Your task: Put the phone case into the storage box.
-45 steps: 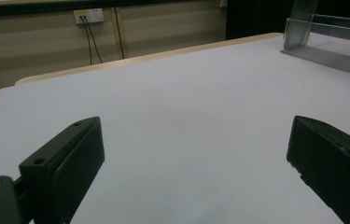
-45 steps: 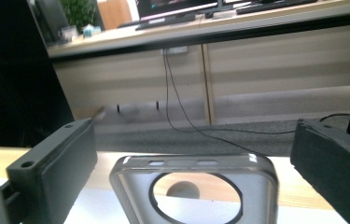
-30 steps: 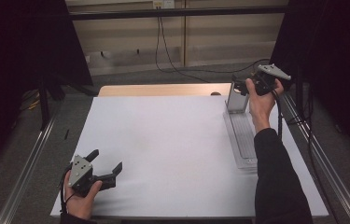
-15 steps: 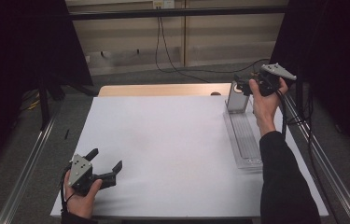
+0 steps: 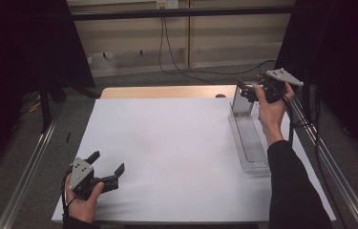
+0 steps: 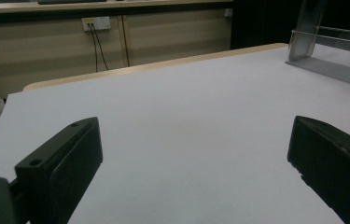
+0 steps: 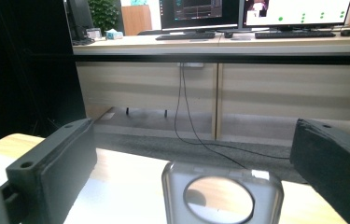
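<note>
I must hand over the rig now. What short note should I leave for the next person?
Left gripper: open, holding nothing, low over the near left corner of the white table.
Right gripper: open, holding nothing, raised at the far right, just above the upright end plate of the clear rack.
The rack lies along the table's right edge.
Done: nothing gripped.
Left: probably close on the end plate.

The left hand (image 5: 83, 200) holds the black two-jaw left gripper (image 5: 106, 168) low at the near left corner, jaws spread wide. The right arm stretches far forward, its hand (image 5: 272, 112) raising the black right gripper (image 5: 244, 88), jaws wide apart.
</note>
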`<action>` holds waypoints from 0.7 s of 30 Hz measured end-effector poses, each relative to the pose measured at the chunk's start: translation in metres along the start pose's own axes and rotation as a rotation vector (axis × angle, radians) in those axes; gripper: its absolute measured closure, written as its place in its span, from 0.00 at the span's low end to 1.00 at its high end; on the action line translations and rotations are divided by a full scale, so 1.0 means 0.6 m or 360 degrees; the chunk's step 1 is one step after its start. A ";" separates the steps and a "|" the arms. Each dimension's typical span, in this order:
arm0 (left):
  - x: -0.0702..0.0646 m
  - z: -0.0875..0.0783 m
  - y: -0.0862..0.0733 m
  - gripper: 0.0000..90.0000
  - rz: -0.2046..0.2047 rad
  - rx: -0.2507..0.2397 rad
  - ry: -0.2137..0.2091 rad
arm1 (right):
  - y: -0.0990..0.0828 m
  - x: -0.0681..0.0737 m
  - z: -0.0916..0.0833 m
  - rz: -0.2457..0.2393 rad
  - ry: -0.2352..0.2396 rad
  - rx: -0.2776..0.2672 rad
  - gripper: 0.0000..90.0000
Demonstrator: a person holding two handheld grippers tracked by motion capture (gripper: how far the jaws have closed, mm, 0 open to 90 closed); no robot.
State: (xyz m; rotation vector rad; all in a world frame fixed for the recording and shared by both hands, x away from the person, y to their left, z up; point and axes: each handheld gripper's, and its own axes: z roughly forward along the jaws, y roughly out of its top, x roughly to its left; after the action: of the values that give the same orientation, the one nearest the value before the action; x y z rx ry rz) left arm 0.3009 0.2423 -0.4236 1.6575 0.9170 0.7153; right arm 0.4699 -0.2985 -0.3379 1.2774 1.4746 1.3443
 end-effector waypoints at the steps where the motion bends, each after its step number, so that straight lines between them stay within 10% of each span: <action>1: 0.000 -0.001 0.000 0.03 0.0004 -0.0004 0.0005 | -0.001 0.000 -0.003 0.0001 0.0003 0.0001 0.00; 21: -0.001 -0.006 0.001 0.03 -0.0020 -0.0034 -0.0028 | -0.044 0.021 -0.055 -0.0084 0.0118 0.0051 0.00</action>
State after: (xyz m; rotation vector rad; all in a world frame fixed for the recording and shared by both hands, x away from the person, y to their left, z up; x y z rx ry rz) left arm 0.2978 0.2435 -0.4221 1.6351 0.9038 0.6989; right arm 0.4309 -0.2927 -0.3574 1.2114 1.5756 1.3511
